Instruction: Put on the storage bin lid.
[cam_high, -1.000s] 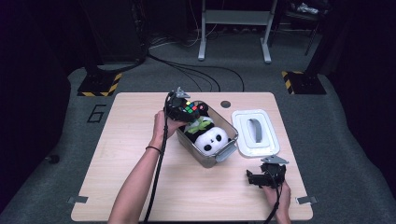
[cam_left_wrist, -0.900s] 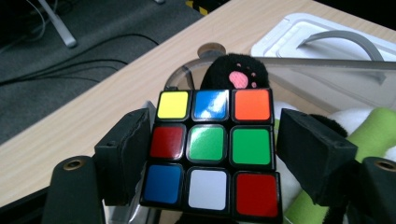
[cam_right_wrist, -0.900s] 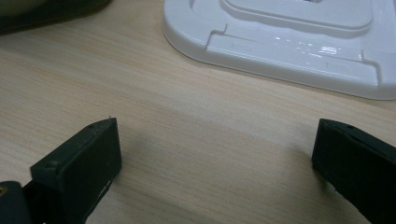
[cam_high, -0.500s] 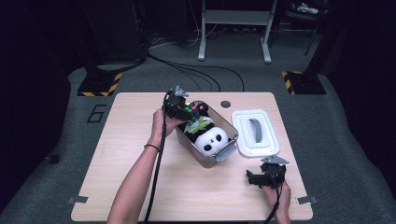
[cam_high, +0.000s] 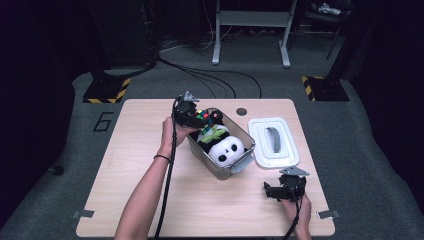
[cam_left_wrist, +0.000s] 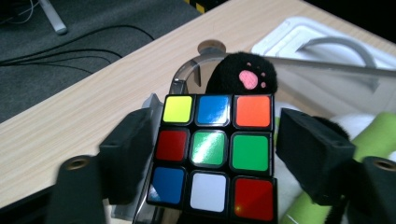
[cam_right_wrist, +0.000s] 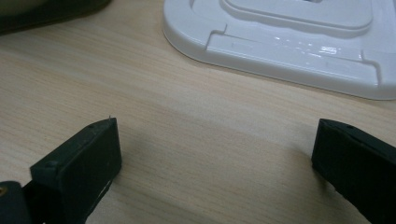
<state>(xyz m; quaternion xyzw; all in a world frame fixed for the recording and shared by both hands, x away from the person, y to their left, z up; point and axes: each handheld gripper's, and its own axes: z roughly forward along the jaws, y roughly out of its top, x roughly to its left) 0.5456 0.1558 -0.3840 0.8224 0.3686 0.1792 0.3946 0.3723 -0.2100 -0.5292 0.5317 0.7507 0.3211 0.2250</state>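
Gripping puzzle cube (cam_left_wrist: 212, 156), left tongs (cam_left_wrist: 212, 158)

Only readable mark: a large "6" (cam_high: 103, 121) on the grey floor just off the table's (cam_high: 130, 165) far-left corner, in dark outline strokes. Nothing legible on anything else in the high view or in either gripper view.

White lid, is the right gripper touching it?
Apart. The right gripper view shows a strip of bare table between the open right gripper and the white lid. The high view shows the gap too.
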